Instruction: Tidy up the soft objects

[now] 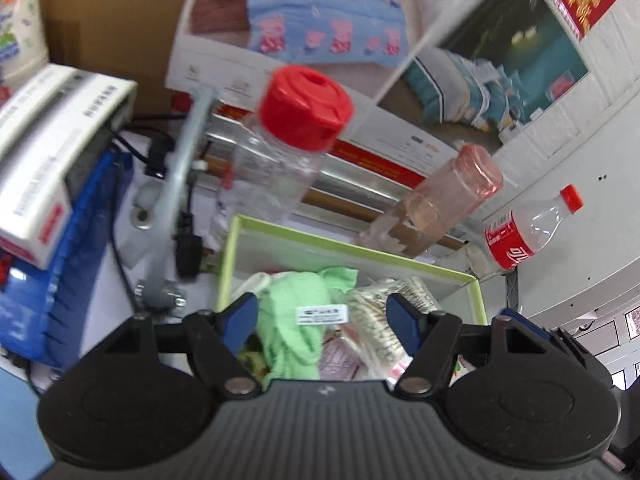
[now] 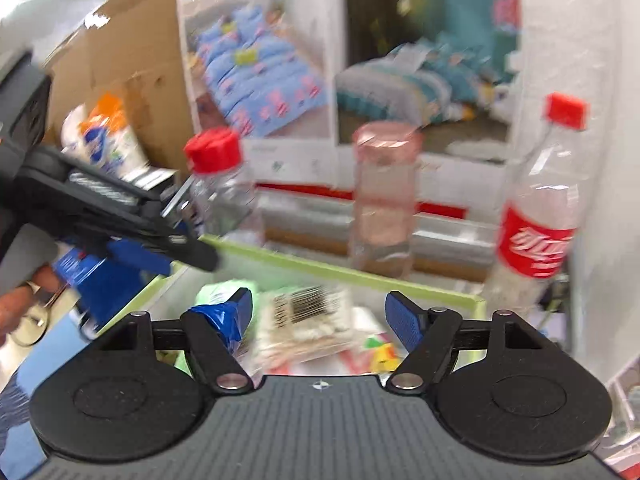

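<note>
A green-rimmed box [image 1: 352,245] holds soft items: a light green cloth with a white label [image 1: 296,316] and a clear packet of cotton swabs [image 1: 380,316]. My left gripper [image 1: 322,316] is open and empty, hovering just above the cloth. In the right wrist view the same box [image 2: 360,276] shows the barcoded swab packet [image 2: 308,320] and the green cloth [image 2: 218,290]. My right gripper [image 2: 320,316] is open above the packet and holds nothing. The left gripper [image 2: 160,246] also shows there, over the box's left rim.
Behind the box stand a clear jar with a red lid [image 1: 288,148], a pink clear bottle [image 1: 444,204] and a cola bottle [image 1: 528,232]. Bedding packages [image 1: 320,12] lean at the back. A white device [image 1: 52,152] on a blue crate [image 1: 80,240] sits left.
</note>
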Available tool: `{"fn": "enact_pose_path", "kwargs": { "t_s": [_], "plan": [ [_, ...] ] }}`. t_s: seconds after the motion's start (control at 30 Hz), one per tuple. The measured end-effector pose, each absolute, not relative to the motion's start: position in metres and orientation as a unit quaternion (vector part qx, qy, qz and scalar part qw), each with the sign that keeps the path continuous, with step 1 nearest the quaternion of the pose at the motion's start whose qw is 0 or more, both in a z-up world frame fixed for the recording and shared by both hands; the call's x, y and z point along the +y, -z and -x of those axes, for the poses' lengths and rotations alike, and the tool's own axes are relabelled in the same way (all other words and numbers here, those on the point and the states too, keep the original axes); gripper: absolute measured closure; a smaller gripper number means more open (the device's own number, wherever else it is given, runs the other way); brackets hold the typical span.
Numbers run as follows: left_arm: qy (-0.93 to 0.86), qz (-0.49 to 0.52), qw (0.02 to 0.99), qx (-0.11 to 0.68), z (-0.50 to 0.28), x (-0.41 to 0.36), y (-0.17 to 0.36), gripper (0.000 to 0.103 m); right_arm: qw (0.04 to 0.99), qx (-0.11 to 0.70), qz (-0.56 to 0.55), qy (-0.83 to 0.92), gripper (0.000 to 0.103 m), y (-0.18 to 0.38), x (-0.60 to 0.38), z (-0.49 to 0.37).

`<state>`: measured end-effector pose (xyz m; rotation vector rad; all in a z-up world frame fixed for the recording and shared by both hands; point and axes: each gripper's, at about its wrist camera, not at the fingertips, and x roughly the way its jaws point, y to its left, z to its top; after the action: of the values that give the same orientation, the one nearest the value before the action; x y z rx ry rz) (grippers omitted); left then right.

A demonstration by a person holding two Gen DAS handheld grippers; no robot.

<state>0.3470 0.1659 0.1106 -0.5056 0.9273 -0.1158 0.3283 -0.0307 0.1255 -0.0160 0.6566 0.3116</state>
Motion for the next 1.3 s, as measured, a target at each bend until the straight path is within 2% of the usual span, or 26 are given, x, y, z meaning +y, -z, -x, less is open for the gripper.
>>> {"fn": "enact_pose_path", "kwargs": {
  "t_s": [0.27,0.57,0.9,1.13,1.3],
  "plan": [
    [0.044,0.180,0.903,0.389,-0.256,0.218,-0.162,0.032,0.944,0.308,0.005,-0.117,0.043,-0.143,-0.062,-0.268],
    [0.022,0.119,0.921,0.371,-0.158,0.242,-0.188,0.031,0.949,0.308,0.013,-0.066,0.042,-0.172,-0.090,-0.189],
    [0.059,0.040,0.940,0.334,-0.078,0.195,-0.209,0.030,0.958,0.284,0.022,-0.039,0.041,-0.205,-0.080,-0.111],
    [0.100,0.021,0.940,0.325,-0.033,0.157,-0.192,0.029,0.963,0.266,0.040,-0.028,0.041,-0.216,-0.061,-0.045],
    [0.103,-0.020,0.931,0.349,-0.018,0.131,-0.175,0.029,0.967,0.250,0.028,-0.032,0.040,-0.212,-0.061,0.002]
  ]
}}
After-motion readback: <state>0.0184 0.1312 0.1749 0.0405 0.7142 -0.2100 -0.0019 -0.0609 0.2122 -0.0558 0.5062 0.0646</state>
